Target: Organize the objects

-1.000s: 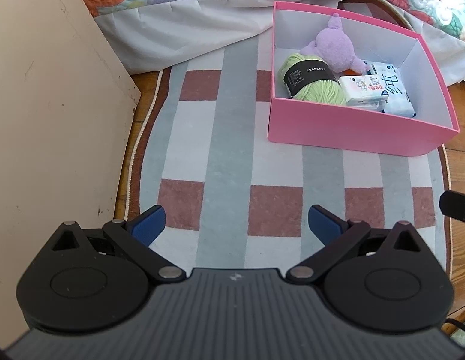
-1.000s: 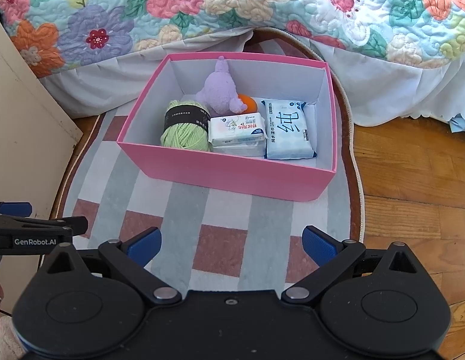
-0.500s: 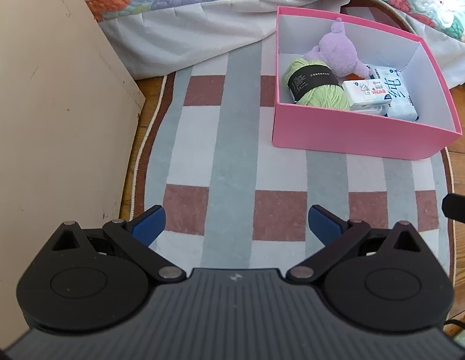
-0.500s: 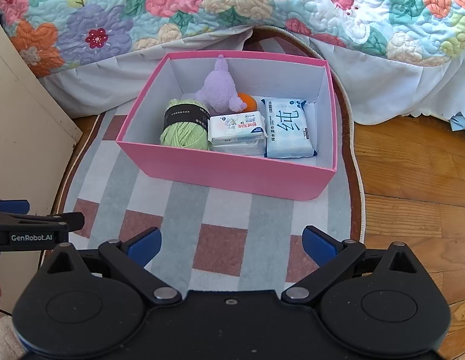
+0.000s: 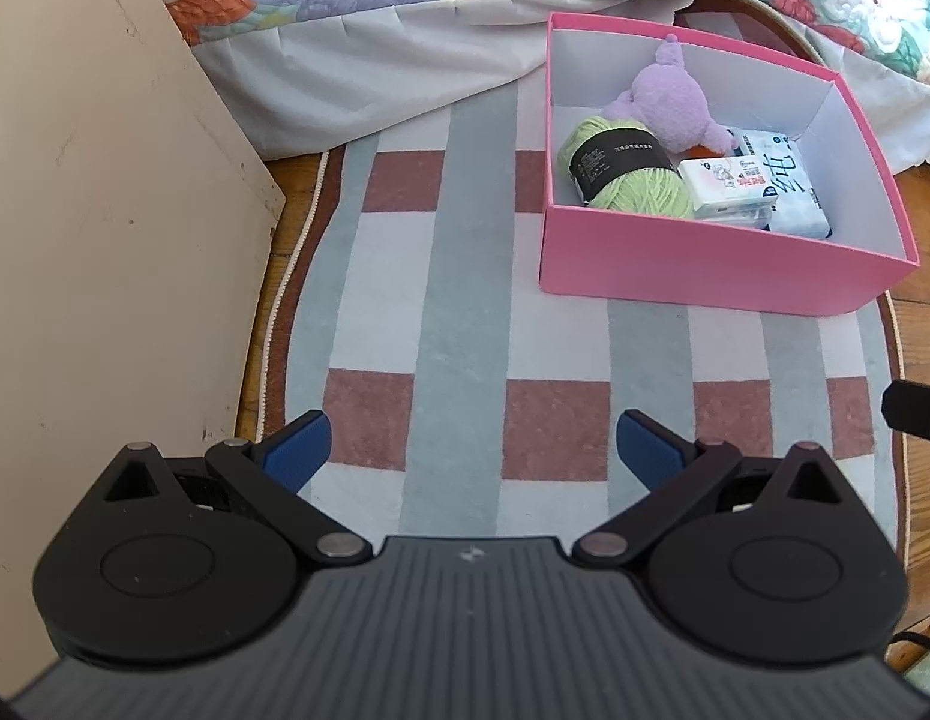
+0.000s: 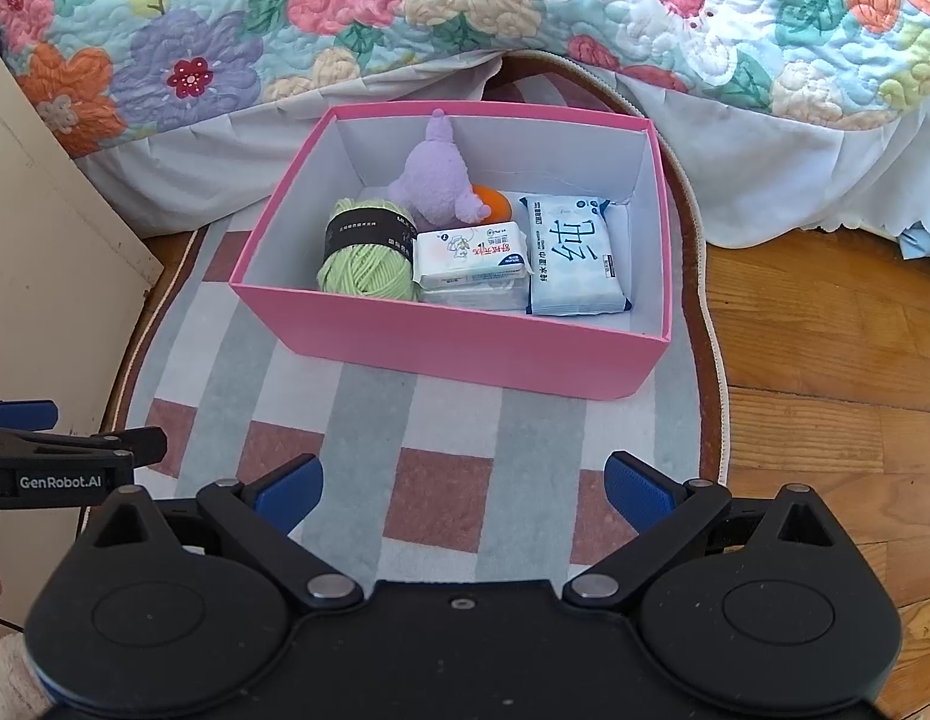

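A pink box [image 6: 453, 348] stands on a checked rug [image 6: 441, 498]; it shows too in the left wrist view [image 5: 705, 276]. Inside lie a green yarn ball [image 6: 363, 264], a purple plush toy [image 6: 435, 180], an orange ball [image 6: 489, 201], a white tissue pack [image 6: 468, 252] and a blue wipes pack [image 6: 570, 255]. My left gripper [image 5: 472, 447] is open and empty over the rug, left of the box. My right gripper [image 6: 462, 492] is open and empty in front of the box.
A bed with a floral quilt [image 6: 465, 6] and white skirt stands behind the box. A cream cabinet side [image 5: 93, 228] rises at the left. Wooden floor [image 6: 825, 330] lies right of the rug. The left gripper's side [image 6: 57, 462] shows at the right view's left edge.
Both grippers have drawn back slightly from the box and stay open. The box and its contents have not moved.
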`<state>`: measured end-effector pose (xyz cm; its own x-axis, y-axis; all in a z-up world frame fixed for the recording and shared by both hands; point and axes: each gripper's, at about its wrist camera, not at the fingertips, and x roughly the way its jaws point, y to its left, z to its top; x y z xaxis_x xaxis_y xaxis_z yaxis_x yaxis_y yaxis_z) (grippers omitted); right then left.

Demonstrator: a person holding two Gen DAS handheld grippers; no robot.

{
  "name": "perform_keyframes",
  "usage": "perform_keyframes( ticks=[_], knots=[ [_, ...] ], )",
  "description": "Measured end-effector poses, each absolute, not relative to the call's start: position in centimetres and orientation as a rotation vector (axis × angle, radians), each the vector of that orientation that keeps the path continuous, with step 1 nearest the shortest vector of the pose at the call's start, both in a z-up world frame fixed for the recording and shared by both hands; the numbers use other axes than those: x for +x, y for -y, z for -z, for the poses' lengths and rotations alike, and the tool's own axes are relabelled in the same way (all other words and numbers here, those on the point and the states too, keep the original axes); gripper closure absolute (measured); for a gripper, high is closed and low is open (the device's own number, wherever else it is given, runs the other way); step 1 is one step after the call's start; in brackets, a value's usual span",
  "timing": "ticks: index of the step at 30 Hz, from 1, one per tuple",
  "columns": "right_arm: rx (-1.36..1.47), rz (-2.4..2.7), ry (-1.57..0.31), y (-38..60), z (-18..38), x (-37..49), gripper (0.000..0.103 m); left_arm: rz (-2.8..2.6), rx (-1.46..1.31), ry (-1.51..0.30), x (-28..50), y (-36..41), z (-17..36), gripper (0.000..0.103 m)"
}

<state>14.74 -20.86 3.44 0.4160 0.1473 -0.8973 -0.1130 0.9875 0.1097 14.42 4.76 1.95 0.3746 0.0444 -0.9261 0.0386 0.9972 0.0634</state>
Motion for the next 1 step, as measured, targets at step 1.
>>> perform_keyframes(
  ticks=[1],
  knots=[
    [0.034, -0.162, -1.130, 20.86, -3.44, 14.73, 0.001, -0.003, 0.077, -1.186, 14.39, -4.78, -1.97, 0.000]
  ],
)
